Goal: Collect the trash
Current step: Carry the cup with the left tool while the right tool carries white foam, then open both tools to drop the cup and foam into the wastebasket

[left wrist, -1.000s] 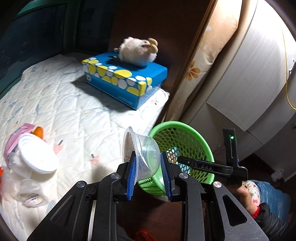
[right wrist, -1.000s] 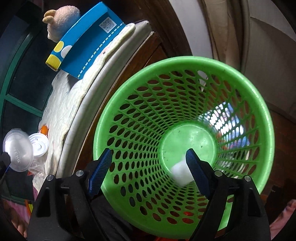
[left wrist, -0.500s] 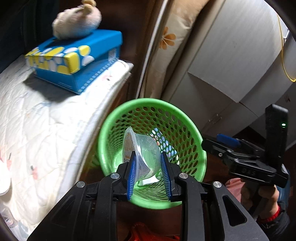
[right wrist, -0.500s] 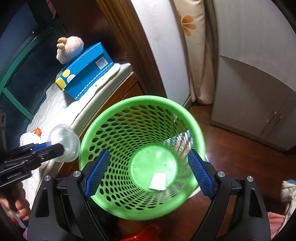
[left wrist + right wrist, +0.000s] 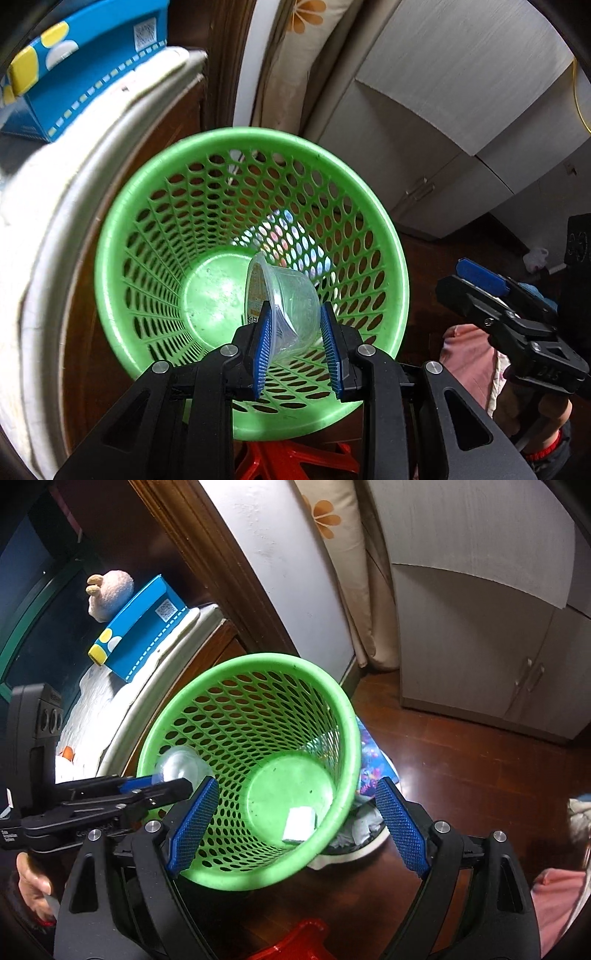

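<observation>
I am holding a clear plastic cup (image 5: pixel 286 295) in my left tongs (image 5: pixel 295 343), the two blue pads clamped on its sides. The cup is lying on its side between them, its labelled lid facing to the tongs' left and its long axis running across the pads, not along them. Straight ahead of and below these tongs, the green basket (image 5: pixel 391 266) is opening its mouth toward me, so the cup is hanging just inside the rim, over the near wall. From my right tongs (image 5: pixel 295 825), which are standing wide apart and gripping nothing, the cup (image 5: pixel 181 766) is showing at the basket's (image 5: pixel 343 716) left rim. A white scrap (image 5: pixel 299 823) is already lying on the basket floor. The left tongs are the nearer ones; I am judging that letting go here should drop the cup inside, though it may catch the near wall.
</observation>
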### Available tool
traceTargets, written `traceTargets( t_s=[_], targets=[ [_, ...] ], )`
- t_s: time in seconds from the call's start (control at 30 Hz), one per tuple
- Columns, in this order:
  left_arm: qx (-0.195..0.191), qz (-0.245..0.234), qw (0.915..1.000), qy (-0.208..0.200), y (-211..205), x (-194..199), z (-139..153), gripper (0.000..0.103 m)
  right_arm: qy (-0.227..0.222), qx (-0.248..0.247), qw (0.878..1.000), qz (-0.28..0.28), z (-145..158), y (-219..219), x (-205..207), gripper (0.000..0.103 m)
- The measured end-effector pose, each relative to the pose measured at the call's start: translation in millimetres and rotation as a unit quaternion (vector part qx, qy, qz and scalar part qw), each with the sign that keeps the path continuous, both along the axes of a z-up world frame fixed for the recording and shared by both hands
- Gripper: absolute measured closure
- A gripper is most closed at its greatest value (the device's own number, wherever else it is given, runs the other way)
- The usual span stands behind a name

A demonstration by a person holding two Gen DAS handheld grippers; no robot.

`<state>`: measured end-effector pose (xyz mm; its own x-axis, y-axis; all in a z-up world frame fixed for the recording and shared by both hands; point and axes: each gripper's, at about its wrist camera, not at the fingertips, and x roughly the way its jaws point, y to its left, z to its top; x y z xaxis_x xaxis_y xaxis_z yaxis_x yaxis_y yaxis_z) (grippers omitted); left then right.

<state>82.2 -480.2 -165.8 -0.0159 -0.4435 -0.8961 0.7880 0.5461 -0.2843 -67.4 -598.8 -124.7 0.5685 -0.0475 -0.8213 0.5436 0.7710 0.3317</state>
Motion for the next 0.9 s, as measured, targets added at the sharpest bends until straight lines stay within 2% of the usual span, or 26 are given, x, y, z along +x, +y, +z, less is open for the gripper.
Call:
traceTargets(
  t_s=[0.13,0.23,0.37,0.57,0.77,0.83,0.9],
  targets=[
    [0.006,-0.003,0.9997,0.025,-5.5,-2.5,-13.7,0.077,-0.003,0.007,1.0,-0.011,-2.5,-3.4,-7.2,0.017],
    [0.003,0.002,0.9992,0.04,-4.5,-2.0,-19.0,0.066,-0.002,0.012,1.0,-0.015,-3.7,-3.9,-10.8,0.017],
    [-0.001,0.01,0.9991,0.042,4.2,-2.3,-18.9,0.065,-0.005,0.012,1.0,-0.015,-1.4,-1.8,-13.9,0.017],
    [-0.019,0.029,0.9992,0.021,34.2,-3.1,4.5,0.065,-0.021,0.015,1.0,-0.004,9.8,10.2,-13.4,0.017],
    [-0.035,0.064,0.9973,-0.013,71.5,1.3,37.8,0.065,-0.032,-0.002,0.999,0.032,27.5,36.7,-2.8,0.017],
    [-0.045,0.078,0.9956,-0.024,88.3,1.5,49.8,0.06,-0.033,-0.012,0.998,0.045,33.0,48.4,2.0,0.017],
    [-0.054,0.091,0.9937,-0.038,104.1,1.8,60.4,0.059,-0.035,-0.017,0.997,0.06,38.9,60.0,7.7,0.016]
  ],
)
